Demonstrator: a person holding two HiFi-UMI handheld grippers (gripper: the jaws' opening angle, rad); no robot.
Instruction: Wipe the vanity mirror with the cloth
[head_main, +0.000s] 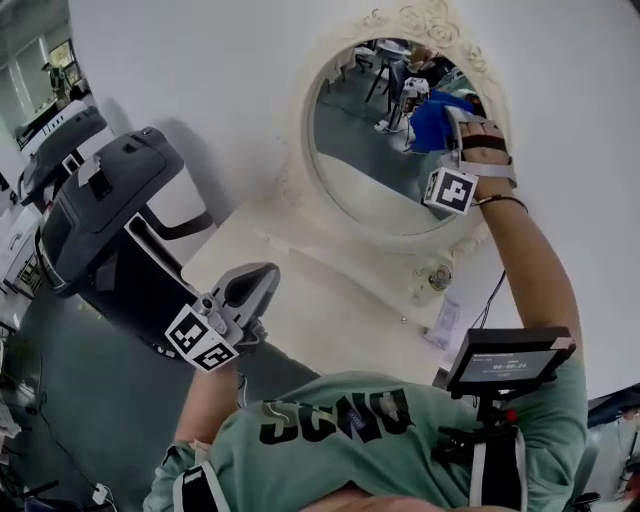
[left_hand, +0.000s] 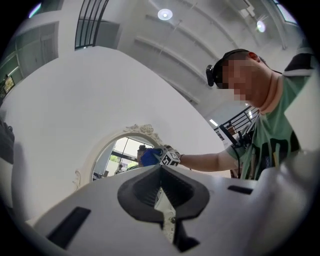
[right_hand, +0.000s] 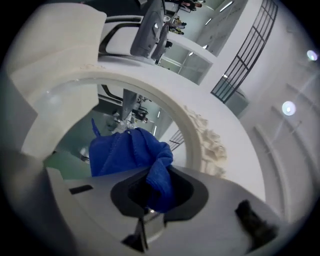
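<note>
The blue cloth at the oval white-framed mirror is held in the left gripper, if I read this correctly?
Not quite: the blue cloth at the oval white-framed mirror is held in the right gripper, as the right gripper view shows.

The oval mirror (head_main: 365, 165) in a cream carved frame stands upright. The bunched blue cloth (head_main: 432, 122) touches its glass, upper right.

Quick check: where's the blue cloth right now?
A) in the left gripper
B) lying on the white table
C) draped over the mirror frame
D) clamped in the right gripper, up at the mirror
D: the blue cloth is pinched in the right gripper, which is raised at the mirror; the left gripper is shut on nothing.
</note>
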